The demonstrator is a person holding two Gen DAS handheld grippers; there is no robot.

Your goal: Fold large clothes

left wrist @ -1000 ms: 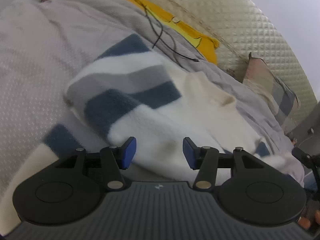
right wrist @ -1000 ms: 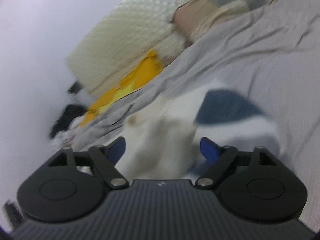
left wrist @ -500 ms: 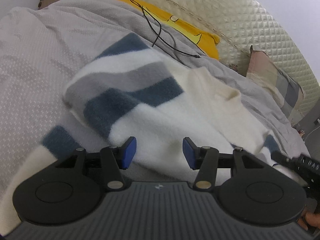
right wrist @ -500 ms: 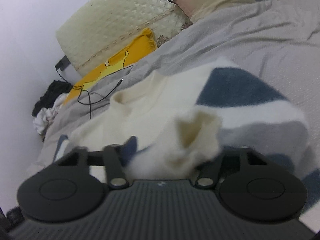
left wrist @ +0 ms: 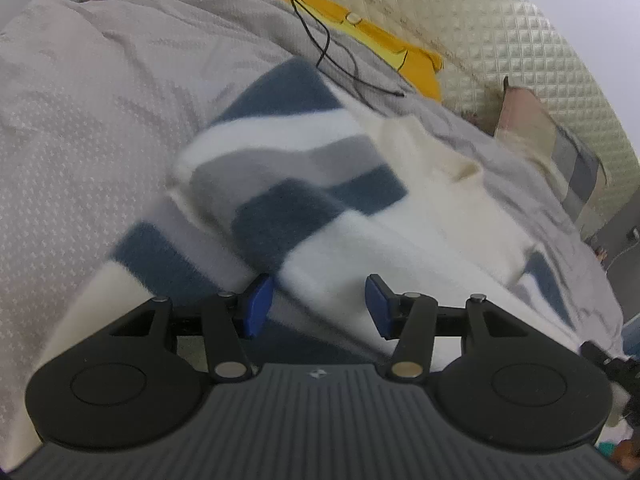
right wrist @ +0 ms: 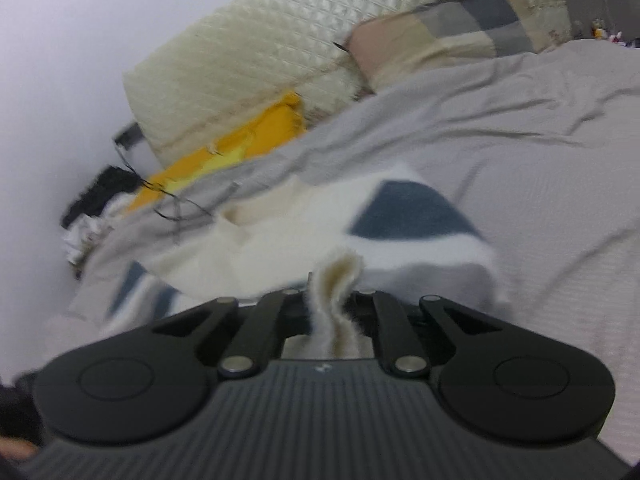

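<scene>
The sweater is being gripped at a cream edge by the right tongs, whose jaws have just been closing, while the left tongs are hovering open at its six o'clock side; next probably comes carrying that edge across toward twelve o'clock.

The sweater lies spread on the bed, its collar towards the headboard. A pillow and a cushion lie at the head edge against the headboard, the cable trailing between pillow and sweater. The left hand-held gripper sits over the sweater's near fold; the right hand-held gripper clamps a fold at its opposite edge
</scene>
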